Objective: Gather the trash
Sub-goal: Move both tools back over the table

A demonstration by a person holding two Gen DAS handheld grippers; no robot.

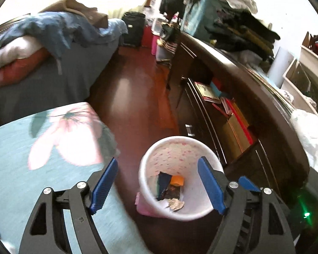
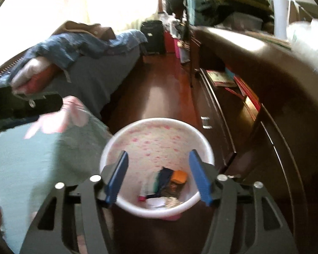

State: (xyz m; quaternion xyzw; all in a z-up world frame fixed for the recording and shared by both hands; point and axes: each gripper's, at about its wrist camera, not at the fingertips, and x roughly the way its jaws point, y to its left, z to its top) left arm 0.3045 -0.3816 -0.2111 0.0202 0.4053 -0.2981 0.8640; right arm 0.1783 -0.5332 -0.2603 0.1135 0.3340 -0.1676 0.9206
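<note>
A white waste bin (image 1: 156, 154) with pink spots stands on the dark red floor, also in the right wrist view (image 2: 156, 139). Inside lie wrappers: an orange piece (image 1: 177, 180), a dark wrapper (image 1: 169, 191), crumpled paper (image 1: 176, 203); in the right wrist view an orange piece (image 2: 179, 176) and crumpled paper (image 2: 159, 202). My left gripper (image 1: 159, 187) is open and empty above the bin's left side. My right gripper (image 2: 159, 177) is open and empty right over the bin's mouth. The left gripper's body (image 2: 21, 105) shows at the left.
A bed with a teal flowered cover (image 1: 42, 148) lies left, with blue and brown bedding (image 1: 59, 27) beyond. A dark wooden dresser (image 1: 243, 84) with an open shelf of books (image 1: 233, 116) runs along the right, piled with clothes (image 1: 233, 25). A black suitcase (image 1: 133, 28) stands far back.
</note>
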